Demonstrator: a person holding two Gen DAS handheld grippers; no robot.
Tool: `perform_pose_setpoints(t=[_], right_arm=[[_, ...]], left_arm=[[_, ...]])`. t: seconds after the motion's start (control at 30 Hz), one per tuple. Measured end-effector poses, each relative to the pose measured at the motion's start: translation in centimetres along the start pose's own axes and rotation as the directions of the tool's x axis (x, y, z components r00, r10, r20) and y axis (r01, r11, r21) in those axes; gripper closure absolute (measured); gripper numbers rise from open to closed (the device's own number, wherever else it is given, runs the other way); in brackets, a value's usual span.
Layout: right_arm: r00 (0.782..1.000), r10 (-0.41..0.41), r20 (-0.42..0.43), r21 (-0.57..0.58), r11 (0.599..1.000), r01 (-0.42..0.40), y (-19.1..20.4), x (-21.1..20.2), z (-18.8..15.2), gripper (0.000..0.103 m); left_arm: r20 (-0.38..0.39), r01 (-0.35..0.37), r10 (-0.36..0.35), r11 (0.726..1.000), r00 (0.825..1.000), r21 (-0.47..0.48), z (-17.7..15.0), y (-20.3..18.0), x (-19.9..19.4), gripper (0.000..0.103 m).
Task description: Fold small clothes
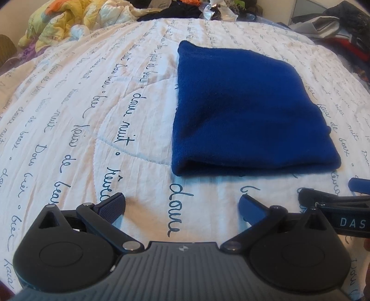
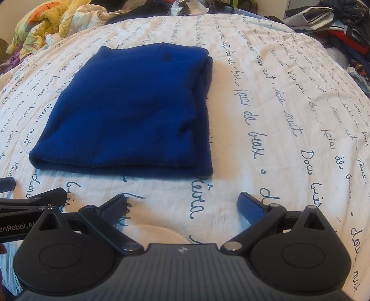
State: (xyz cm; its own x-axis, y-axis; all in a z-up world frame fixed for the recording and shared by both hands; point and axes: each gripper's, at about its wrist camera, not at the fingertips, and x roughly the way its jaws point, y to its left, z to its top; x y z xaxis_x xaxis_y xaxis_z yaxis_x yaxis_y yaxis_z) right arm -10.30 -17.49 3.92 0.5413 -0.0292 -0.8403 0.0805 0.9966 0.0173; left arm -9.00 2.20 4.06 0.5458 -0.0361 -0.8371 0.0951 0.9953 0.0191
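White quilt (image 1: 69, 97) with looping blue handwriting covers the bed, and heaps of clothes (image 2: 53, 20) crowd the far edge. Sitting on the quilt, right in front of both tools, is the blue cloth (image 1: 242, 111), a soft fleecy piece lying folded in a neat rectangle. Left gripper (image 1: 182, 206) hangs low over the quilt, just short of the cloth's near edge, jaws spread wide and holding nothing. Right gripper (image 2: 182, 206) sits alongside it, equally wide, equally empty. From the right wrist view at least 2 layers show, the lower one peeking out along the right side; how many more lie beneath is hard to say. This looks light and floppy, grippy rather than slippery, and it will sag if lifted from 1 point. Best hold, I'd judge: the 2 near corners, pinching all layers together.
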Motion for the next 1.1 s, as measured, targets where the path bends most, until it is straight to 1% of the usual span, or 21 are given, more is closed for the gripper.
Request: perform_pose_setpoints(t=[0.07,0.13,0.53,0.67,0.93,1.1], right_arm=[[1.000,0.000,-0.015,-0.001,1.000,0.000,-0.04,0.12,0.25,0.000],[1.000,-0.001,-0.030,0.002,1.000,0.002,-0.04,0.23,0.47,0.000],[1.000,-0.004,-0.024,0.004,1.000,0.004,-0.03,0.28,0.29,0.000],[1.000,-0.005,-0.026,0.004,1.000,0.005,-0.04,0.33,0.37,0.000],[1.000,-0.005,-0.030,0.005,1.000,0.005,-0.15,0.40,0.56,0.000],[1.000,-0.004,-0.031,0.004,1.000,0.005,-0.17,0.41,0.56,0.000]], left_arm=[[-0.016,-0.001,0.000,1.000,1.000,-0.002,0.21,0.03,0.09,0.000],[-0.013,-0.004,0.003,1.000,1.000,-0.008,0.08,0.04,0.09,0.000],[-0.001,-0.005,0.005,1.000,1.000,-0.008,-0.08,0.07,-0.01,0.000],[0.021,-0.005,0.006,1.000,1.000,-0.004,-0.34,0.06,-0.07,0.000],[-0.029,-0.008,0.007,1.000,1.000,-0.010,0.52,0.12,0.20,0.000],[-0.025,-0.011,0.011,1.000,1.000,-0.014,0.40,0.12,0.20,0.000]])
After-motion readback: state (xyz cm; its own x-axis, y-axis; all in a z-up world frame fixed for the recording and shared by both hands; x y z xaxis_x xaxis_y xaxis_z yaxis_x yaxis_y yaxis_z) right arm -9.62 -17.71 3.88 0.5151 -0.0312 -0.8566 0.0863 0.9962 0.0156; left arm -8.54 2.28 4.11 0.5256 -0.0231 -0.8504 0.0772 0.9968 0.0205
